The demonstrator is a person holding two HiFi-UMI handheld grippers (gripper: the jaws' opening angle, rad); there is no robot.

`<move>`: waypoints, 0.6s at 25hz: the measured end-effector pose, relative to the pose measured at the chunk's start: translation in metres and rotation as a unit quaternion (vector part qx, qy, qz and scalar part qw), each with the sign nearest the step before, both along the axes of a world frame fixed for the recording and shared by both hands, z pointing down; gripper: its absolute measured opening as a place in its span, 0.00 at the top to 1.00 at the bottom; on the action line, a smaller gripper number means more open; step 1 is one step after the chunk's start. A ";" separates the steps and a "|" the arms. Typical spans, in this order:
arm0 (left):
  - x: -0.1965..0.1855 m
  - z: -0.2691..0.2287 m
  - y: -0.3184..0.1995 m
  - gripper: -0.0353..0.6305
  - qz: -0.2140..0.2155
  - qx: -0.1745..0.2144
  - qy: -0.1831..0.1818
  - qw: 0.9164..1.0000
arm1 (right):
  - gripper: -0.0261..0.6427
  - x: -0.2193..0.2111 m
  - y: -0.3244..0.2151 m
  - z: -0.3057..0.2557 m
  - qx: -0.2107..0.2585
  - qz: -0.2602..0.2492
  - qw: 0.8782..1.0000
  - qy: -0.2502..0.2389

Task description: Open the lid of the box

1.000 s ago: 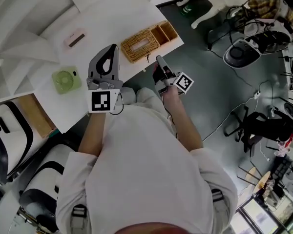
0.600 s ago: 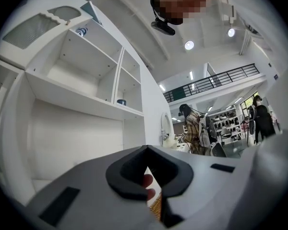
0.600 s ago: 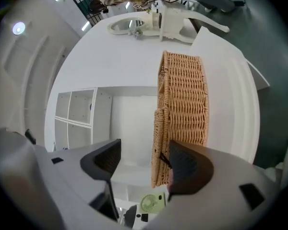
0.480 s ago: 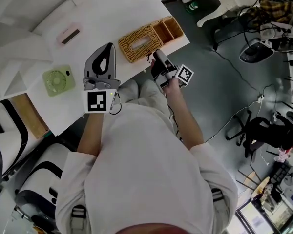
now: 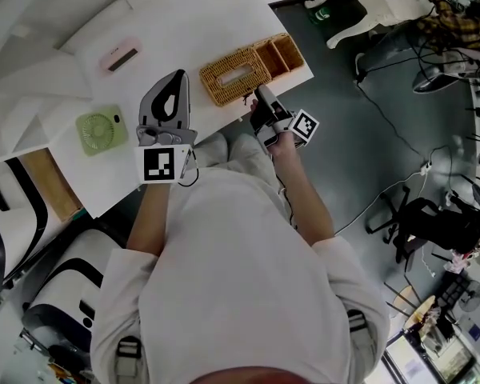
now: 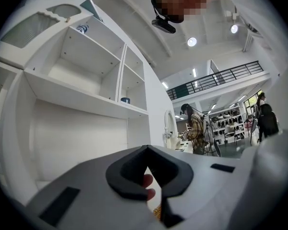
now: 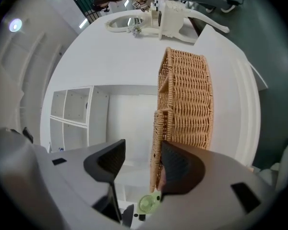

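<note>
The wicker box [image 5: 238,72] sits at the near edge of the white table [image 5: 184,30], its slotted lid on top. My right gripper [image 5: 256,99] is at the box's near side. In the right gripper view the lid's thin woven edge [image 7: 157,143] stands between the jaws of the right gripper [image 7: 141,159], close against the right-hand pad, while the other pad is well apart from it. These jaws are closing. The box body [image 7: 189,99] stretches away beyond. My left gripper [image 5: 181,77] hovers over the table left of the box, its tips together on nothing [image 6: 146,150].
A small green fan [image 5: 102,130] and a pink case [image 5: 118,58] lie on the table to the left. White shelves [image 6: 86,66] rise behind. Grey floor with cables and a chair base [image 5: 432,70] lies to the right of the table edge.
My right gripper has moved up from below the table edge to the box's near side, and its jaws now stand wider. The left gripper has hardly moved.
</note>
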State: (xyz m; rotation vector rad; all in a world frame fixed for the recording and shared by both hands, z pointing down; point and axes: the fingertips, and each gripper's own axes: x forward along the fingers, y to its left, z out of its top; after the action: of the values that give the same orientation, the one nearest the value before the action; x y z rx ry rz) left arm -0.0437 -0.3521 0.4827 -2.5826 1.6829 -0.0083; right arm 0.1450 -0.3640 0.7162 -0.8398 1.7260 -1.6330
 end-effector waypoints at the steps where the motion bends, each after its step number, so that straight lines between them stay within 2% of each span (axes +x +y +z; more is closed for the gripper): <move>1: -0.002 -0.001 -0.001 0.95 -0.001 0.001 0.000 1.000 | 0.61 0.000 0.000 0.001 -0.003 0.001 1.000 0.005; 4: -0.007 0.001 -0.003 0.95 0.000 -0.001 -0.007 1.000 | 0.68 0.001 0.003 0.009 -0.012 0.012 1.000 0.003; 8: -0.015 0.006 -0.010 0.95 -0.003 -0.010 -0.007 1.000 | 0.88 0.001 -0.004 0.014 -0.016 0.023 0.999 0.033; 10: -0.016 0.005 -0.009 0.95 -0.005 -0.008 -0.005 1.000 | 0.92 0.001 -0.003 0.012 -0.019 0.021 0.998 0.048; 15: -0.026 -0.011 -0.011 0.95 -0.010 -0.006 -0.009 1.000 | 0.92 -0.001 -0.009 -0.008 -0.018 0.019 0.998 0.052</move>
State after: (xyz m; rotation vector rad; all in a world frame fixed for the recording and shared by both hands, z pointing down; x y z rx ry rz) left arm -0.0693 -0.3632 0.4715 -2.5668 1.7085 -0.0431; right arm 0.1437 -0.3729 0.7080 -0.9834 1.7442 -1.6260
